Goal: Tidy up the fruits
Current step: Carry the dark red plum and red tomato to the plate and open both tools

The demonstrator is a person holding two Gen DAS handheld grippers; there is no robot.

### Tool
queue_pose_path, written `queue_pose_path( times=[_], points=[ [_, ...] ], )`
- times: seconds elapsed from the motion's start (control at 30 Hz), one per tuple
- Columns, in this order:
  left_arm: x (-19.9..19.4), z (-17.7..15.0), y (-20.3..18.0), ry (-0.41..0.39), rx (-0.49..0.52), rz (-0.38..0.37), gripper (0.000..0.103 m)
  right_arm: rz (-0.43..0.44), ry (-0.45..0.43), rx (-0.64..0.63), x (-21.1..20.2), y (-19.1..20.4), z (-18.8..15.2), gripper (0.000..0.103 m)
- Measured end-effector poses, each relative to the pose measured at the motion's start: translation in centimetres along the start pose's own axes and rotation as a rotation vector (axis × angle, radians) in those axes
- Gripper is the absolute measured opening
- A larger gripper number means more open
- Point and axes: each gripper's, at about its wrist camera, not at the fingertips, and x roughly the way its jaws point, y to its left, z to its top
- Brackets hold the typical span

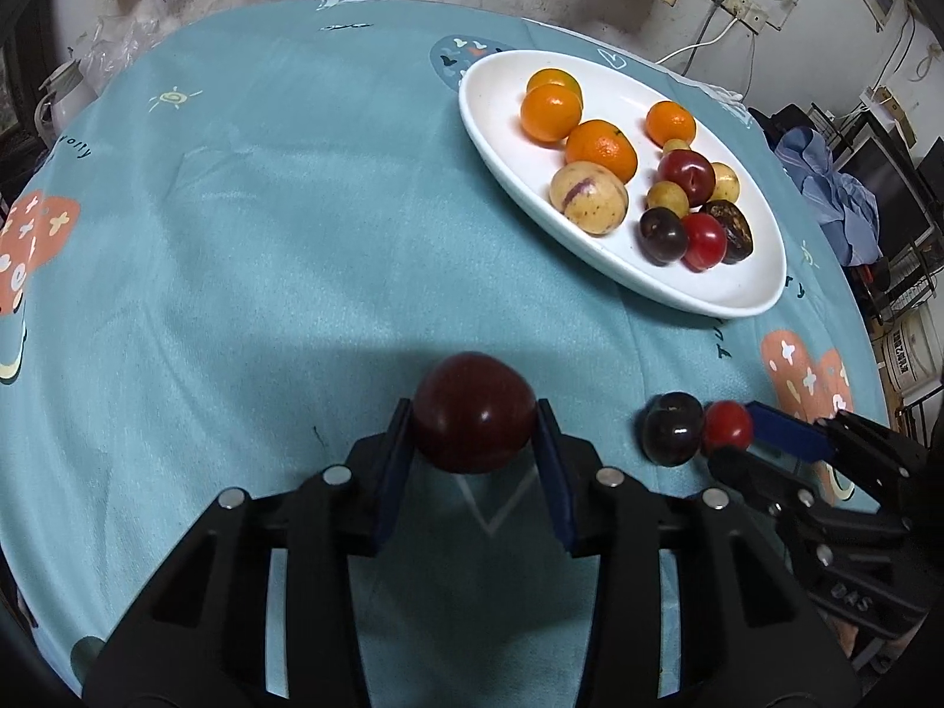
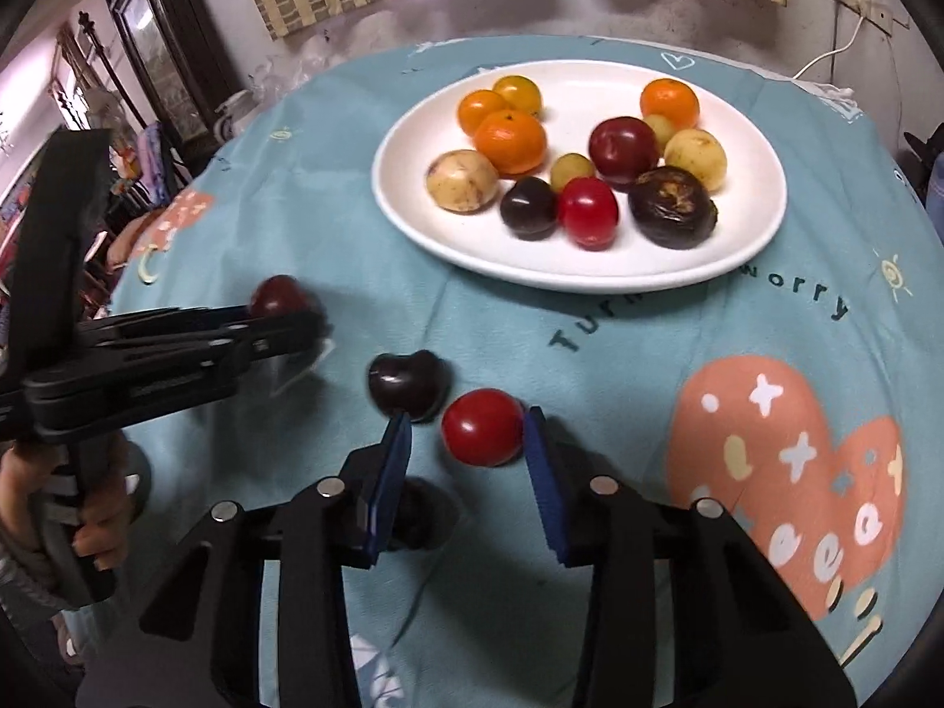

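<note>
My left gripper (image 1: pixel 475 422) is shut on a dark red plum (image 1: pixel 472 410), held just above the teal tablecloth; the plum shows again in the right wrist view (image 2: pixel 277 295). My right gripper (image 2: pixel 466 430) is open around a small red tomato (image 2: pixel 482 426), whose right side touches the right pad while a gap stays on the left. A dark purple fruit (image 2: pixel 407 383) lies on the cloth just left of the tomato. Both show in the left wrist view, the tomato (image 1: pixel 727 425) beside the dark fruit (image 1: pixel 672 428).
A white oval plate (image 2: pixel 743 236) at the back holds oranges, a yellow striped melon (image 2: pixel 461 180), a red plum, red tomato and dark fruits. The plate also shows in the left wrist view (image 1: pixel 737 289). Clutter and cables lie beyond the table edge.
</note>
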Motion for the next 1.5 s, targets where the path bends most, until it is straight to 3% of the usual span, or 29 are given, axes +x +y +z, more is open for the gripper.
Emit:
queue_pose_path(
  times=[0.17, 0.4, 0.63, 0.83, 0.97, 1.17, 1.43, 1.47, 1.5],
  points=[
    [-0.1, -0.3, 0.0, 0.004, 0.0, -0.001, 0.041, 0.004, 0.005, 0.044, 0.5, -1.4, -0.4, 0.027],
    [-1.6, -1.1, -0.7, 0.001, -0.013, -0.041, 0.041, 0.049, -0.02, 0.082, -2.3, -1.3, -1.6, 0.026],
    [-4.4, -2.8, -4.9, -0.016, 0.105, -0.078, 0.041, 0.055, -0.059, 0.107, -5.6, -1.5, -3.3, 0.026],
    [-5.6, 2.4, -7.5, -0.101, 0.169, -0.09, 0.041, 0.012, -0.229, 0.117, -9.8, -4.3, 2.8, 0.027],
    [-5.3, 6.7, -8.4, -0.151, 0.188, -0.074, 0.041, 0.0, -0.287, 0.121, -9.8, -6.2, 6.9, 0.027],
    [-1.4, 10.9, -6.5, -0.143, 0.126, -0.032, 0.041, 0.014, -0.276, 0.099, -5.0, -7.2, 12.0, 0.027],
    [3.5, 11.5, -3.3, -0.084, 0.064, -0.023, 0.044, 0.005, -0.22, 0.081, 1.0, -7.3, 15.4, 0.027],
    [3.6, 11.5, -3.3, -0.089, 0.066, -0.029, 0.05, -0.002, -0.208, 0.086, 1.4, -7.4, 15.6, 0.032],
    [3.6, 11.5, -3.3, -0.097, 0.071, -0.036, 0.052, -0.009, -0.204, 0.088, 1.6, -7.5, 15.8, 0.055]
  ],
)
